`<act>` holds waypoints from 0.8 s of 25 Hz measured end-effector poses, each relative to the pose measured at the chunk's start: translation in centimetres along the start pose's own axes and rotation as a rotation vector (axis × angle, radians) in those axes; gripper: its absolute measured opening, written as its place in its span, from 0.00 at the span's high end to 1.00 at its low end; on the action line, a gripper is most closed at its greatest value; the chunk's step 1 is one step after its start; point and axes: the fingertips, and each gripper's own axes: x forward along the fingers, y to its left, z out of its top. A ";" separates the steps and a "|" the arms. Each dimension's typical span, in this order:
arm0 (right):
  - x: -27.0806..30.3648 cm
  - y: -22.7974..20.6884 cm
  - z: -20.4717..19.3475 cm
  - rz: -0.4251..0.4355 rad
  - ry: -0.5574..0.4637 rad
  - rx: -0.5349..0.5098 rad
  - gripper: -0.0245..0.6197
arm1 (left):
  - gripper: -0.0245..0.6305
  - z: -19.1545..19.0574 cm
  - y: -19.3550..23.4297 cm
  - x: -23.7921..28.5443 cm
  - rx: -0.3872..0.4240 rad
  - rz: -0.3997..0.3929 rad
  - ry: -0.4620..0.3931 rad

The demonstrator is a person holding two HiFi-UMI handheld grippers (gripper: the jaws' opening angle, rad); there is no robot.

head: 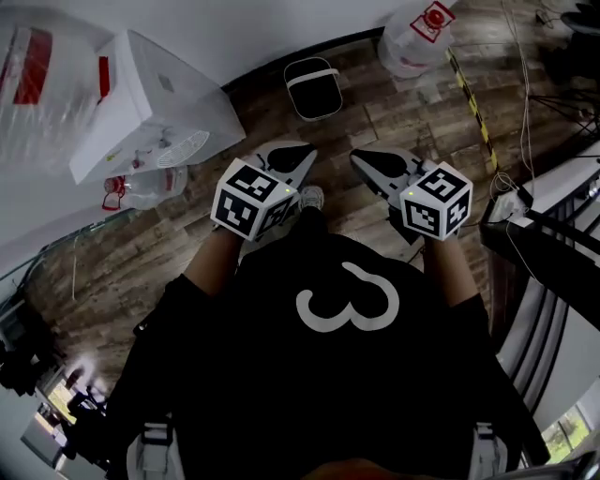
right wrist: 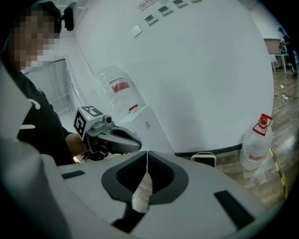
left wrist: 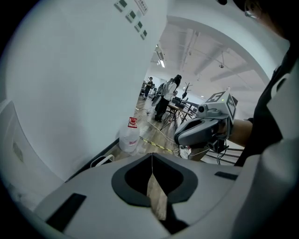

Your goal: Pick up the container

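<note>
Left hand-held gripper (left wrist: 152, 155) fully closed, empty; right hand-held gripper (right wrist: 147, 154) fully closed, empty.

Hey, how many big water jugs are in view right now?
3. The top jug sits on the white dispenser, a second jug stands on the floor by the wall, and a third jug lies beside the dispenser's base. Others may be hidden.
</note>
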 end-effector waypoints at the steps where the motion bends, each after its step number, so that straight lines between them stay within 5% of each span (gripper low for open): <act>1: 0.9 -0.9 0.6 0.000 0.006 0.005 0.92 | 0.94 0.3 1.3 0.5 -0.006 -0.003 0.005; 12: 7.1 -8.8 2.1 0.002 0.095 -0.031 0.92 | 0.93 0.4 9.1 7.0 -0.061 0.000 0.063; 20: 11.2 -17.3 -0.7 0.041 0.225 -0.096 0.92 | 0.93 -2.0 14.8 13.4 -0.120 0.107 0.119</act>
